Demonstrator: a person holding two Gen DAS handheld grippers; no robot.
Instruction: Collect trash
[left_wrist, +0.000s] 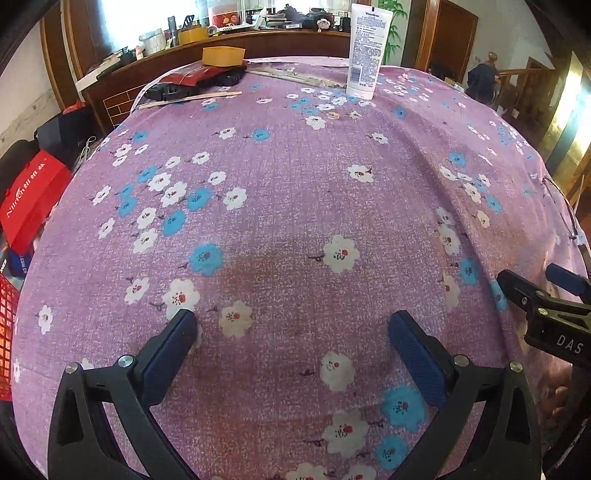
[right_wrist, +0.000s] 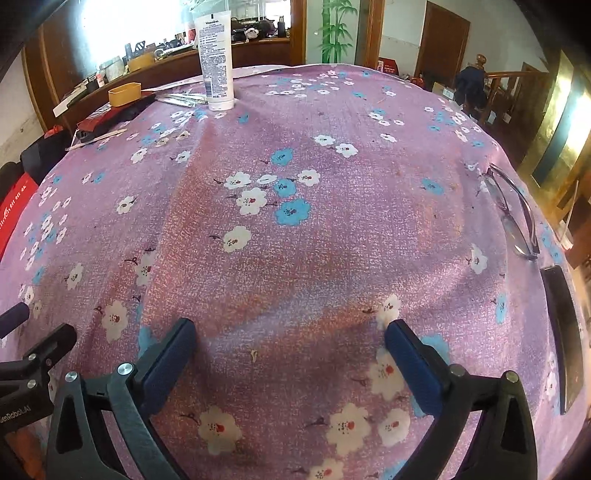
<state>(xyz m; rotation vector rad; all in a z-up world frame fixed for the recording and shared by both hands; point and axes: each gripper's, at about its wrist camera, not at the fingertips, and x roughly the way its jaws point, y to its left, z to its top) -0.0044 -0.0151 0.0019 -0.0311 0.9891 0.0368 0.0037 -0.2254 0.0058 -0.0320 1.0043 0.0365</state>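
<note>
I have both tools low over the tabletop (left_wrist: 295, 184), which is covered in a purple flowered cloth. My left hand-held gripper (left_wrist: 291, 325) has its fingers spread wide with nothing between them, and my right hand-held gripper (right_wrist: 290, 332) is the same, wide and empty.

I take the lotion tube (right_wrist: 216, 62) as my landmark; it stands upright at the far edge of the cloth. The likeliest trash, in my judgement, is the litter just left of that tube: thin wooden sticks (left_wrist: 188, 99) lying flat beside a dark red-and-black packet (left_wrist: 195, 79) with a yellow tub (left_wrist: 223, 55) resting on it. A second, paler bundle of strips (left_wrist: 295, 76) lies between the packet and the tube's base. The sticks' long axis runs roughly crosswise to my line of reach, tilted a little.

All of it lies well ahead of both grippers and off to the left, so my left hand sits on the nearer side. One tiny crumb (right_wrist: 253, 354) lies between the right fingers, far nearer than the tube. Glasses (right_wrist: 513, 214) sit well right of the tube; I would not count them as trash.
</note>
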